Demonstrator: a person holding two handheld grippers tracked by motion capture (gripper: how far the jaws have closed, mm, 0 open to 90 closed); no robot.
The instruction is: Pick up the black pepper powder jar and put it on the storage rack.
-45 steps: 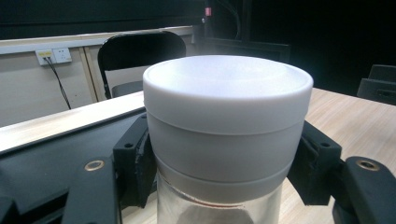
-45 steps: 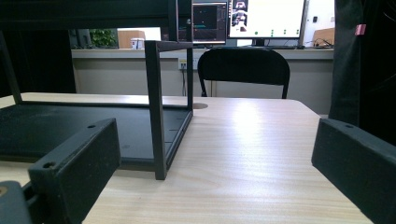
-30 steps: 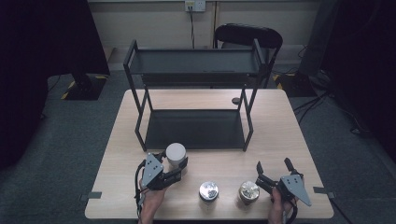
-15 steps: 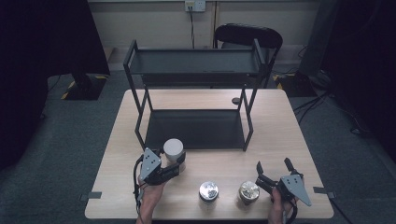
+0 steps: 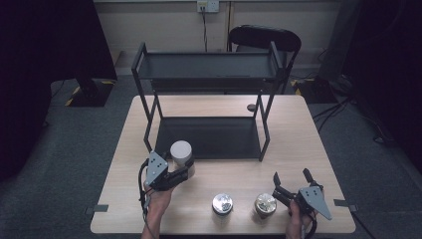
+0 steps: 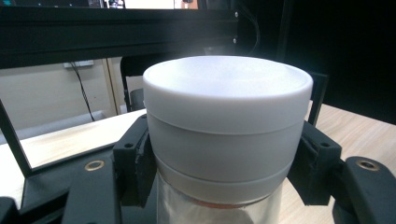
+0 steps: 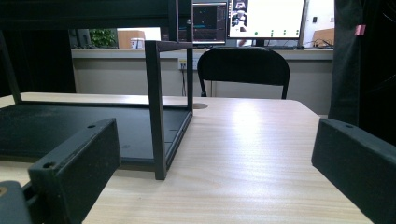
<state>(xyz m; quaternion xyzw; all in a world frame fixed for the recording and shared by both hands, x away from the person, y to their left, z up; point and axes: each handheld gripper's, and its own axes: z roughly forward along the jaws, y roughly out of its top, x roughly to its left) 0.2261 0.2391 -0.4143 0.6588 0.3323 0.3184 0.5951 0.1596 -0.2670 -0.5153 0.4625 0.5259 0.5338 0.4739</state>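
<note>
White-lidded glass jar [image 6: 227, 140], rigid and likely slippery, sits clamped below its cap in our left gripper [image 5: 171, 174]; right gripper [image 5: 291, 185] gapes empty.

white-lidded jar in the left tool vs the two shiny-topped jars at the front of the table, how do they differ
The white-lidded clear jar has a smooth matte white cap; the two shiny-topped jars have reflective metallic tops. The white-lidded jar is clamped in the left tool, beside the black two-tier metal rack; the shiny-topped jars stand free near the front edge of the wooden table, beside the open right tool. All three are upright.
</note>
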